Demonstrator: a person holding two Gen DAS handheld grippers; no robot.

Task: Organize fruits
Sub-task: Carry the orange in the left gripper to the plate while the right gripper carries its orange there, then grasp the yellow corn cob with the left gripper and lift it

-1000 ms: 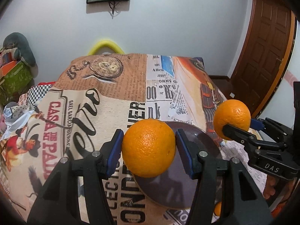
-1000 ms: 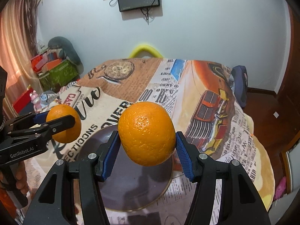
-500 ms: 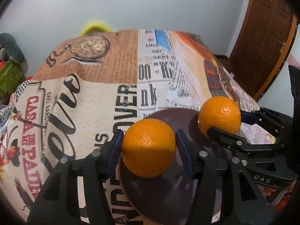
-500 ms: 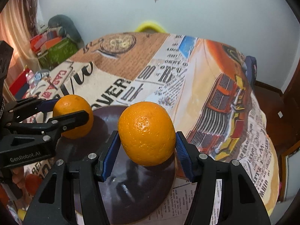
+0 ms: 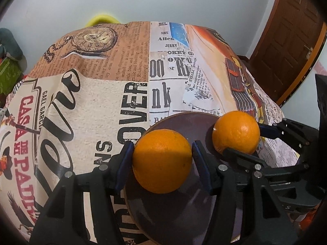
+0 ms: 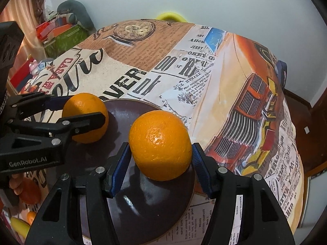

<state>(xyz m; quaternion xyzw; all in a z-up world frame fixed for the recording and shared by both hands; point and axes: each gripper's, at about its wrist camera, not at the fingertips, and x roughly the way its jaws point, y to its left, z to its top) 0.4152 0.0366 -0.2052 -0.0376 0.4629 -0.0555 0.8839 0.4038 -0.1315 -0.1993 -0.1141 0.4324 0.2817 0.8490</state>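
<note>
Two round, glossy, dimpled oranges (image 5: 162, 161) (image 6: 160, 145) above dark plate (image 6: 143, 214)

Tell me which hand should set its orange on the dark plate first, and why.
Either; no clear edge. The left tool holds its round orange over the dark round plate, and the right tool holds the other orange over the same plate, about equally low.
</note>
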